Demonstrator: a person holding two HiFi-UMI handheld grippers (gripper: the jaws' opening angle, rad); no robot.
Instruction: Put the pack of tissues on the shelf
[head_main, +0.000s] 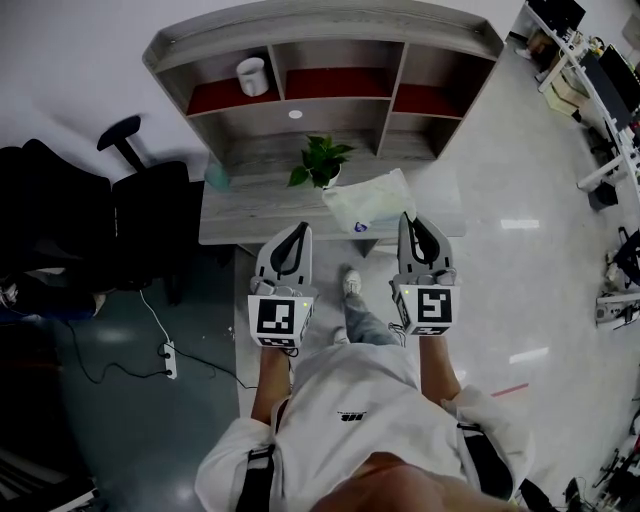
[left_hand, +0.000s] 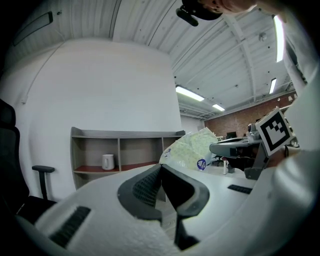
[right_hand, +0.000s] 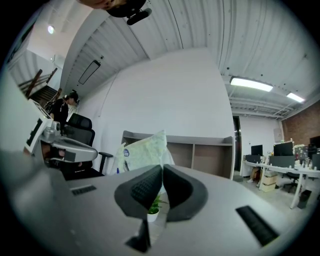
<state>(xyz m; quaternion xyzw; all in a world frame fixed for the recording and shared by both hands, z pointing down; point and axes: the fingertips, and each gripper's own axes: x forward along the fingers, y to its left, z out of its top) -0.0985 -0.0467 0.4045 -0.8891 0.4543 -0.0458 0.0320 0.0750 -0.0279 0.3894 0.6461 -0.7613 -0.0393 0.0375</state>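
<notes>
- The right tongs (right_hand: 162, 167) are seen closed together, clamped on the near edge of the pack of tissues (right_hand: 145, 147); the pack rises above and to the left of the tips in the right gripper view.
- In the head view the pack of tissues is observed at the tip of the right tongs, over the front right part of the bench (head_main: 250, 215) and just right of the potted plant (head_main: 320, 160). It is not on the shelf (head_main: 320, 25).
- The left tongs (left_hand: 161, 167) are found closed, tips meeting, with nothing held between them. They are held beside the right tongs, at the front edge of the bench.
- The shelf is noted at the back of the bench, against the wall, with three open compartments in a row.
- A white mug (head_main: 252, 76) is recorded upright in the left compartment; the middle and right compartments are seen with red floors.
- A black office chair (head_main: 130, 200) is noted to the left of the bench.
</notes>
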